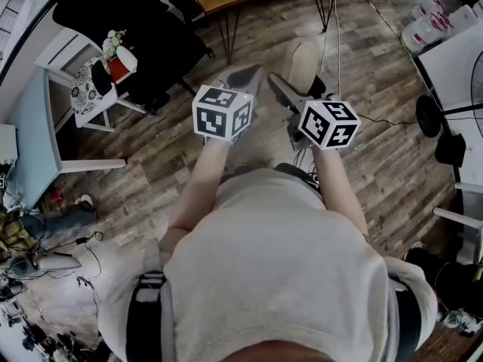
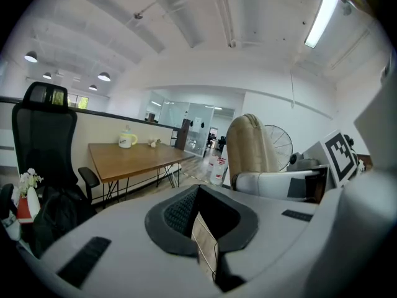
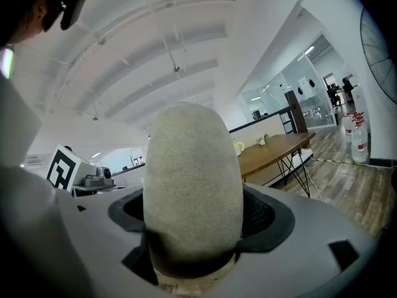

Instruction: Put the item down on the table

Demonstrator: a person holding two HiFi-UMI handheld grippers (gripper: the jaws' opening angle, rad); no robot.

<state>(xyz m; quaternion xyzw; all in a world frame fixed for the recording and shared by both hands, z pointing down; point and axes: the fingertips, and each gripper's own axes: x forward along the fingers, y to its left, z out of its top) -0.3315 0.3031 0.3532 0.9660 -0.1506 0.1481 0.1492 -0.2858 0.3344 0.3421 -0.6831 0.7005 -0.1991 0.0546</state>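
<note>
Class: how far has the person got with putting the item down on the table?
Done: the beige rounded item is gripped by the right gripper. In hand: it is held above the wooden floor, with the wooden table ahead, apart from it. Left: reach the table, set it down, release. The left gripper pinches a thin tan strip.
</note>
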